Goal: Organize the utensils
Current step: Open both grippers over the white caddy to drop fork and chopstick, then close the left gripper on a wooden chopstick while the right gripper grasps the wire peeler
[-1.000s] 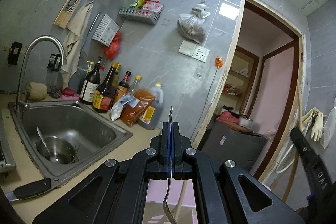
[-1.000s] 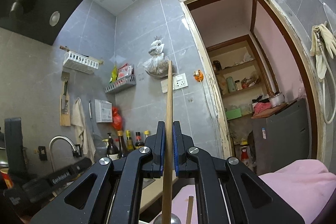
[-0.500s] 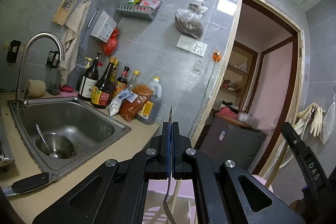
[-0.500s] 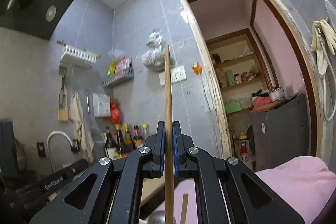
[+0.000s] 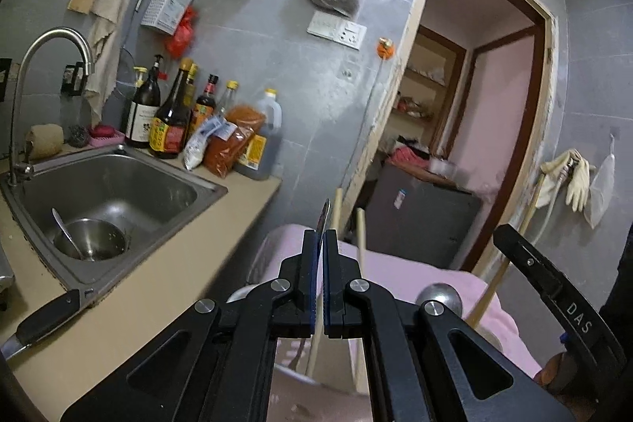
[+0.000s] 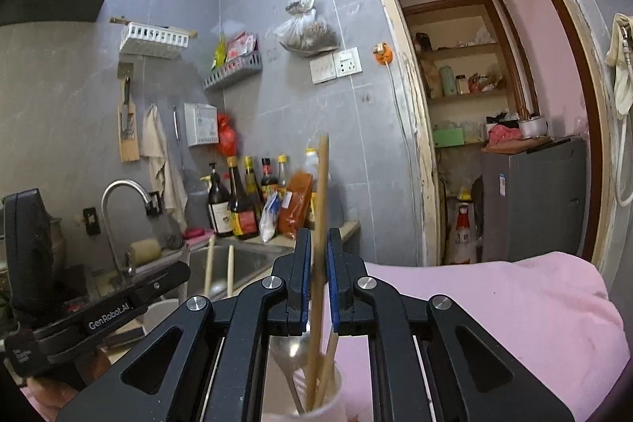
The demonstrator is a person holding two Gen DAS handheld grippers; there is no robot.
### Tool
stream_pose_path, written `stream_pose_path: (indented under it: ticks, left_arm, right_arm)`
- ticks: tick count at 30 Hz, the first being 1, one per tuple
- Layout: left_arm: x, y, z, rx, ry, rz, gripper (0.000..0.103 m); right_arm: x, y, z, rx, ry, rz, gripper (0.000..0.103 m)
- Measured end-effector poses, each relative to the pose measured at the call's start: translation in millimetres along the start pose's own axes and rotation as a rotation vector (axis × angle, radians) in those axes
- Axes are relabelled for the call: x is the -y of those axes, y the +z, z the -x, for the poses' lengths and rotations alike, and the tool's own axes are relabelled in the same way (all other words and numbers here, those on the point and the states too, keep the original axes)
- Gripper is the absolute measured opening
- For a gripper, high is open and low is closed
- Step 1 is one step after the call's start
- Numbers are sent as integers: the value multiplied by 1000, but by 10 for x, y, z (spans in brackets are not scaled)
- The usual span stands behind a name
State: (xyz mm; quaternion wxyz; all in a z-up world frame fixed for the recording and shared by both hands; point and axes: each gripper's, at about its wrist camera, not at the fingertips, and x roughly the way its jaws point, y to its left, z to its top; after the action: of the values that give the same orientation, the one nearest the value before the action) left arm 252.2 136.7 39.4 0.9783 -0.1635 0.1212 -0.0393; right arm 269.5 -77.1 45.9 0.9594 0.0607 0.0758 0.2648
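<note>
- Right gripper (image 6: 317, 256) has a wooden chopstick (image 6: 321, 192) between its blue pads. Its jaws have just been opening a little, and a thin gap shows beside the stick.
- The chopstick stands almost straight up, long way up and down. Its top points at the ceiling and leans a bit to the right. Its bottom end sits in a pale cup (image 6: 316, 410), with other sticks and a metal spoon (image 6: 289, 354).
- Left gripper (image 5: 320, 279) is squeezed tight on a thin metal utensil (image 5: 323, 220), whose tip pokes up past the pads.
- A sink (image 5: 118, 184) with a bowl (image 5: 89, 244) is set in the counter (image 5: 158, 303).
</note>
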Motion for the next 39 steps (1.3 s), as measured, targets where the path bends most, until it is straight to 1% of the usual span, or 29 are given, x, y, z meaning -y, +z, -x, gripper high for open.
stream_pose_path:
  ticks: [2,4,5,8,9,11,12,13,14,16,17,19,20,22,24,26,28,30,32,36,39]
  left_arm:
    - [20,-1,40,-7,-7,-3,1]
    - [44,7,92,-7,-20,-7,2]
    - [58,22,120,-3,-20,-10,2]
    - [114,62,191,2,-24,-21,8]
    - [132,72,212,3,-27,-22,12]
    - [185,96,262,8,-37,-29,16]
    - [214,103,284,10,-42,-34,20]
    - [243,110,306,13,-48,-39,25]
    - [295,118,335,17,-58,-45,28]
    - [379,122,378,21,-74,-54,37]
    - [413,134,389,24,-81,-57,39]
    - [502,139,429,31,-98,-70,49]
    - [563,136,451,36,-105,-78,53]
    - [663,121,486,43,-123,-88,71]
    - [749,102,509,46,-136,-101,81]
    - [860,63,531,46,-148,-127,86]
    - [951,20,542,42,-156,-152,93]
    - [1048,-47,549,33,-167,-172,96]
    - [1132,-117,545,13,-190,-191,96]
    - [1325,-304,486,-59,-222,-239,96]
    - [1466,-471,414,-116,-230,-292,96]
  right_arm:
    - [15,0,22,-14,11,2,11]
    - [36,9,54,-15,20,1,18]
    - [48,18,77,-10,26,-2,24]
    - [74,65,129,4,42,-3,27]
    - [80,84,152,9,45,-2,28]
    - [95,127,210,23,51,0,34]
    - [107,151,254,35,50,2,41]
    - [124,173,300,49,48,3,45]
    - [147,201,358,64,47,2,51]
    - [191,252,465,83,35,10,56]
    - [211,271,506,90,30,13,59]
    - [275,312,629,108,12,19,72]
    - [301,324,677,115,4,22,73]
    - [362,350,792,128,-16,38,79]
    - [433,358,920,134,-43,56,85]
    - [505,353,1034,135,-67,68,91]
    - [582,332,1139,132,-89,74,103]
    - [670,297,1260,124,-110,81,103]
    - [740,259,1356,108,-137,96,103]
    - [915,168,1525,65,-190,108,103]
    - [1054,79,1592,10,-232,114,103]
